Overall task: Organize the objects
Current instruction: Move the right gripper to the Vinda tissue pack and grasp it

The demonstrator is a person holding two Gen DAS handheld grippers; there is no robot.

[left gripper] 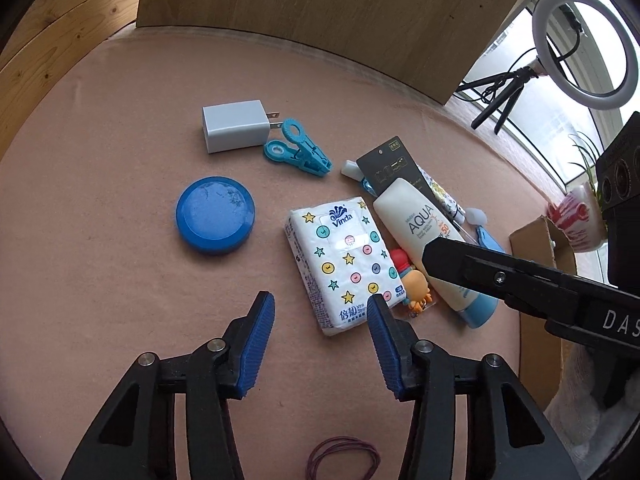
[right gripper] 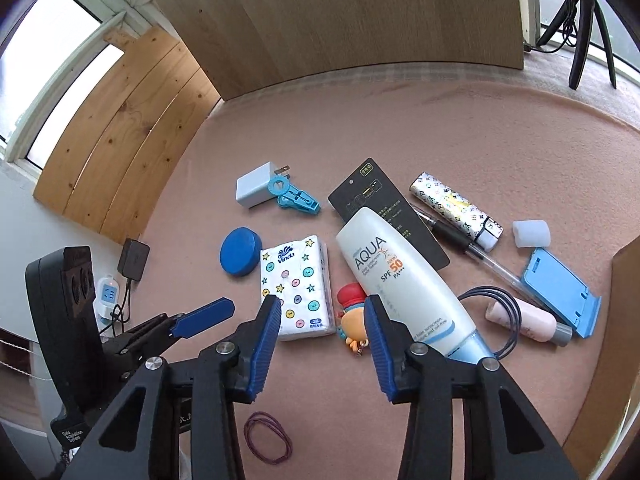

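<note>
Blue-padded right gripper (right gripper: 320, 340) and left gripper (left gripper: 320, 336) both spread, empty; I risk nudging sunscreen tube (right gripper: 400, 280) at 1 o'clock when pinching orange keychain figure (right gripper: 352, 320).

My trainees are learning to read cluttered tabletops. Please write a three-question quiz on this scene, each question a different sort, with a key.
1. True or false: the sunscreen bottle lies partly on the black card.
2. Which item touches the white charger's prongs? A) blue round lid B) blue clip C) tissue pack
3. Fill in: both the left gripper and the right gripper are ____.

Key: 1 true; 2 B; 3 open, holding nothing.
</note>
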